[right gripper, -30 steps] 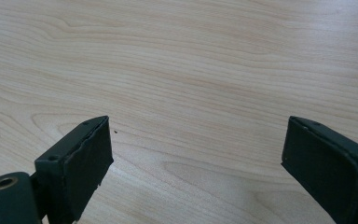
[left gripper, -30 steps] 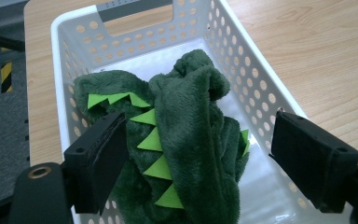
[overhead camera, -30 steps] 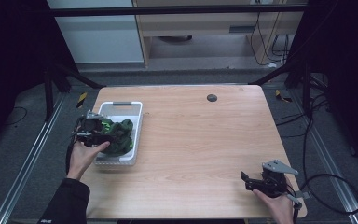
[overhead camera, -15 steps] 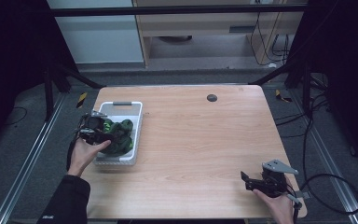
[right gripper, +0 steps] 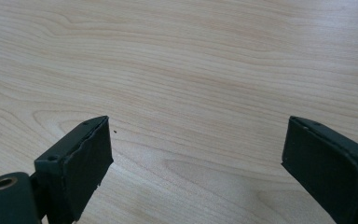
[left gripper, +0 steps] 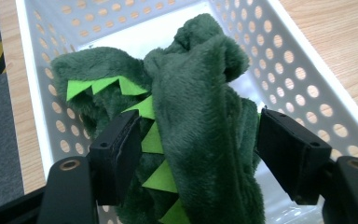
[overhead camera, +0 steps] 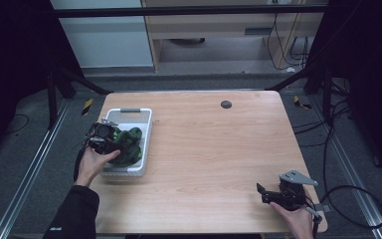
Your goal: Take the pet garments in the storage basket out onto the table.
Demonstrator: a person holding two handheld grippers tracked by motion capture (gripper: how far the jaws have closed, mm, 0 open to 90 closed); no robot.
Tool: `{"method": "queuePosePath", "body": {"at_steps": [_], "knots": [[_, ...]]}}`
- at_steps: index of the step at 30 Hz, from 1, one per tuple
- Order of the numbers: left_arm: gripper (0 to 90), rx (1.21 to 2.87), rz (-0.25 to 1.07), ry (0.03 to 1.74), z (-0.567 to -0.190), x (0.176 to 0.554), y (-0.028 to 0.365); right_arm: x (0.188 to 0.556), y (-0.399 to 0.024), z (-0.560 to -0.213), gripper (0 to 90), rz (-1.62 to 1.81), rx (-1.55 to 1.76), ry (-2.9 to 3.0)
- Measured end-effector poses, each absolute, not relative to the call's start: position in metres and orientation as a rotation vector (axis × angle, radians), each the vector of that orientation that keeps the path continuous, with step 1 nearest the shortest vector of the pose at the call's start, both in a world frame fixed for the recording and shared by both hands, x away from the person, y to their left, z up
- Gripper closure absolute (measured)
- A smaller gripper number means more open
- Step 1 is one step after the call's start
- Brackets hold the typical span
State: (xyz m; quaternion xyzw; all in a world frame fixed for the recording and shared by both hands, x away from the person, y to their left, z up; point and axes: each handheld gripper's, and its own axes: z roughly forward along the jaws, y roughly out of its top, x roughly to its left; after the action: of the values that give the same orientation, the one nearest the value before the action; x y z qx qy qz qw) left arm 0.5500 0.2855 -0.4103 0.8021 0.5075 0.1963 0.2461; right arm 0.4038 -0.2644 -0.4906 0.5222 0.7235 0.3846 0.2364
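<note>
**A:** What containers are on the table, and what is in them?

**B:** One white plastic basket (overhead camera: 144, 130) with round holes in its walls sits near the left edge of a light wooden table (overhead camera: 219, 144). Inside it lies a dark green plush toy (overhead camera: 129, 144) with bright green felt spikes, bunched up and rising above the rim.

**A:** Where is the left gripper (left gripper: 196, 149)?

**B:** It is over the basket, held by the person's left hand (overhead camera: 92, 167). In the left gripper view its two black jaws stand on either side of the plush toy (left gripper: 200, 121). The left jaw presses against the spiked fur; the right jaw sits at the fabric's edge. The jaws are fairly wide, closed around the toy's bulk, though how firmly they squeeze I cannot tell.

**A:** And the right gripper (overhead camera: 266, 191)?

**B:** It rests near the table's front right corner, well apart from the basket. In the right gripper view its jaws are spread wide over bare wood, holding and touching nothing.
</note>
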Motion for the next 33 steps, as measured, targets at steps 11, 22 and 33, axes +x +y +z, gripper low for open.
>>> {"method": "queuePosePath", "body": {"at_steps": [11, 22, 33], "knots": [[37.8, 2.218, 0.512, 1.417, -0.422, 0.553, 0.286, 0.405, -0.264, -0.492, 7.5, 1.050, 1.432, 2.002], [59.1, 2.256, 0.477, 1.436, -0.425, 0.554, 0.286, 0.405, -0.264, -0.492, 7.4, 1.048, 1.429, 2.005], [82.2, 2.259, 0.448, 1.431, -0.423, 0.551, 0.287, 0.405, -0.264, -0.491, 7.4, 1.048, 1.430, 2.006]]}}
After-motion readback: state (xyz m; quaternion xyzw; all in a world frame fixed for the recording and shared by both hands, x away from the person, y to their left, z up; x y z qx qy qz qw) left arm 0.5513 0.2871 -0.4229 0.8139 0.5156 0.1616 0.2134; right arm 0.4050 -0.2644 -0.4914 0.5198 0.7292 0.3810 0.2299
